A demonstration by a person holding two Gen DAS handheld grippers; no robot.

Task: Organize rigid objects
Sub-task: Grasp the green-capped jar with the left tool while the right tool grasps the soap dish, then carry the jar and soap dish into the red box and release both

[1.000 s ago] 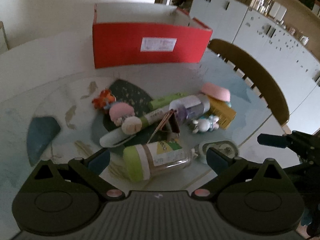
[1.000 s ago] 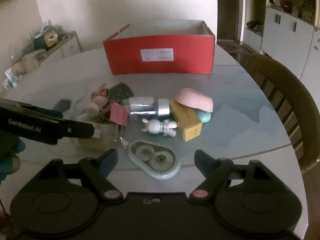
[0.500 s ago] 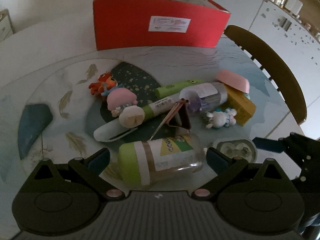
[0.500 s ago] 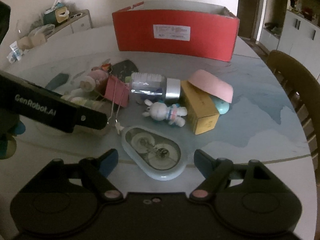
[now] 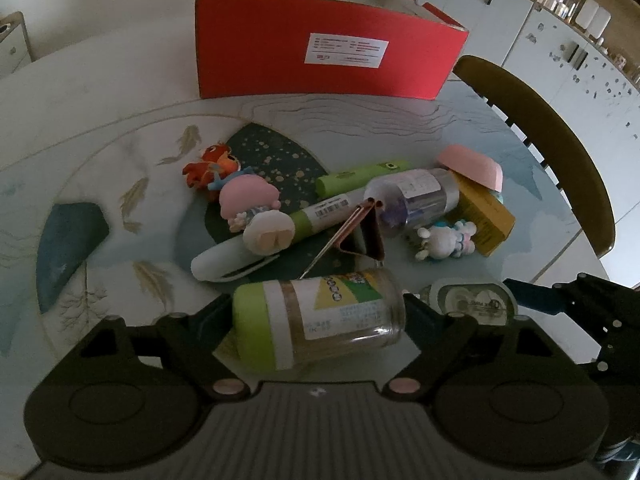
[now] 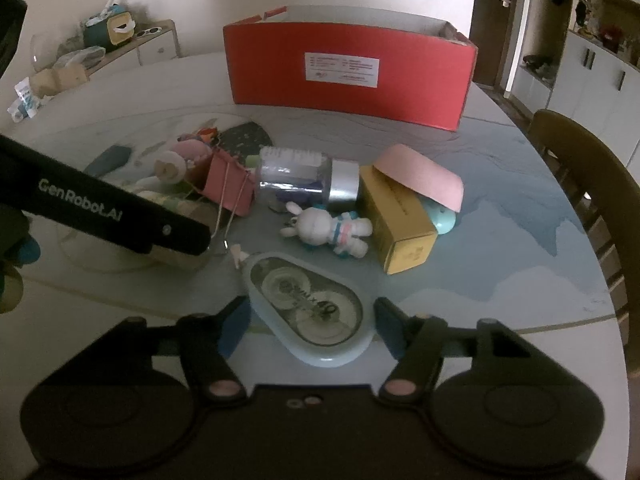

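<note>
Nearest, the left gripper (image 5: 316, 312) is straddling the jar (image 5: 320, 316), jaws just closing in, pads at its 2 ends but not clearly pressing yet. The jar is lying on its side, long axis left-right, spanning the gap. The right gripper (image 6: 308, 320) is likewise narrowing around the tape dispenser (image 6: 308, 304), unclenched, its length running near-far between the pads. Farther back, the red box (image 5: 320, 60) is waiting.

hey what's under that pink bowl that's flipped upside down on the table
The pink bowl leans on a yellow box, with a teal rounded object peeking out beneath. Most of that object is covered.
</note>
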